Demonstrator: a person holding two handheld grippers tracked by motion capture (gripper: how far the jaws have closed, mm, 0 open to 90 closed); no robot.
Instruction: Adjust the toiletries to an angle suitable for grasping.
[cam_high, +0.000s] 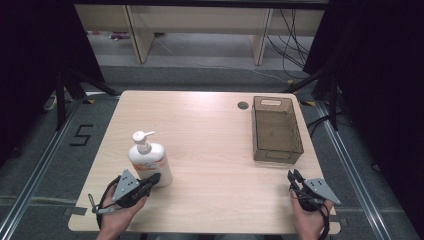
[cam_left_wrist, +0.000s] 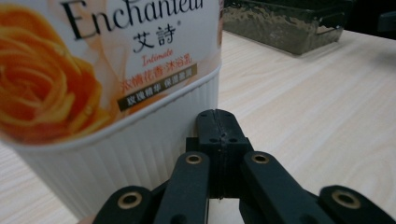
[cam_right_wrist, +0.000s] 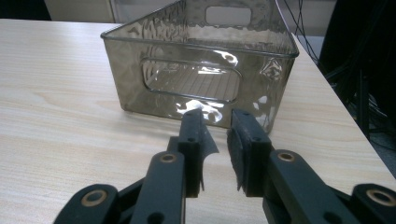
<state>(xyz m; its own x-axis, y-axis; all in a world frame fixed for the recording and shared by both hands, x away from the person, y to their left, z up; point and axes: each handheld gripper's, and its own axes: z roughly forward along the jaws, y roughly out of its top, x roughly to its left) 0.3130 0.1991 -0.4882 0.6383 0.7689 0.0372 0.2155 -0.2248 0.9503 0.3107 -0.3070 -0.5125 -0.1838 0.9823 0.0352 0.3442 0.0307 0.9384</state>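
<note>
A white pump bottle (cam_high: 150, 162) with an orange rose label stands upright on the pale wooden counter (cam_high: 210, 145), toward its near left part. The left gripper (cam_high: 154, 178) sits low at the bottle's base on the near side; in the left gripper view its fingers (cam_left_wrist: 219, 128) are pressed together with nothing between them, their tips just beside the ribbed lower wall of the bottle (cam_left_wrist: 140, 149), and whether they touch it cannot be told. The right gripper (cam_high: 294, 175) rests near the counter's right front edge, pointing toward the smoky clear plastic basket (cam_high: 255, 135) that stands upright at the far right of the counter. In the right gripper view its fingers (cam_right_wrist: 196, 140) stand a narrow slit apart, holding nothing, with the basket's (cam_right_wrist: 126, 74) near end wall and its handle cut-out just beyond the tips. A small dark round hole (cam_high: 243, 105) sits in the counter left of the basket's far end
</note>
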